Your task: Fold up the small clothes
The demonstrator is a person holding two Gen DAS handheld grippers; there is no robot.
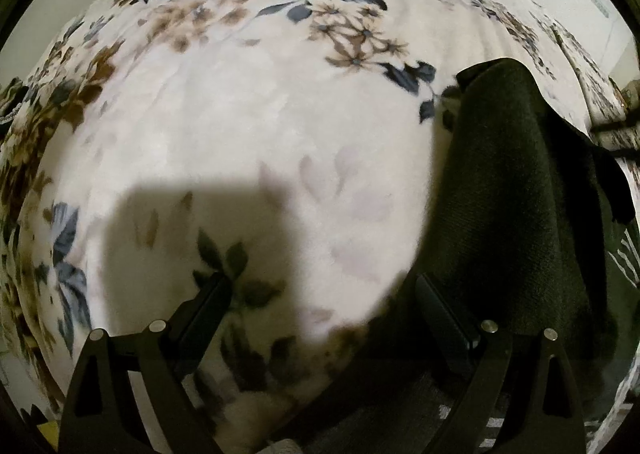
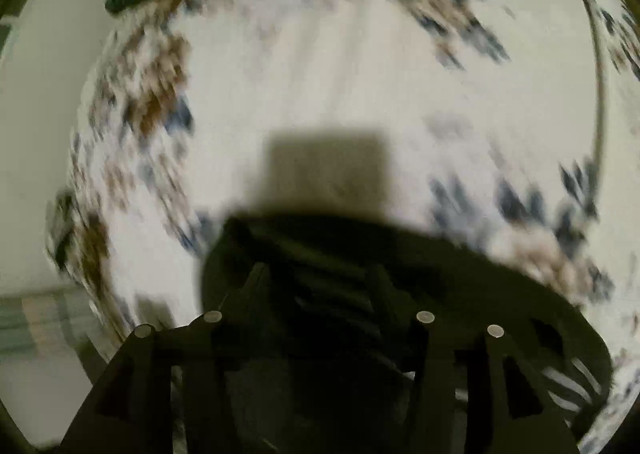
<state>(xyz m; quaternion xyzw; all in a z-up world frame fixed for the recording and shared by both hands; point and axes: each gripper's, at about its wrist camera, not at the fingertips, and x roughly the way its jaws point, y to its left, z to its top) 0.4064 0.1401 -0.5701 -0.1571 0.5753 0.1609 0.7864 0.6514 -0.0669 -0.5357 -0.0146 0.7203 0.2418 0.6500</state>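
**Dark garment beside one claw, under the other**

On the floral blanket (image 1: pixel 248 126), the dark garment (image 1: pixel 512 194) lies at two o'clock from the left gripper (image 1: pixel 324 294), whose jaws gape, empty. Right gripper (image 2: pixel 320 274) stands parted over the same cloth, not visibly pinching it; blur hides contact.

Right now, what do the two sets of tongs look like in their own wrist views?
Both the left tongs and the right tongs are matte black, with triangular cut-outs in the finger frames and round silver pins at the joints. No cables, markings or sleeves show.
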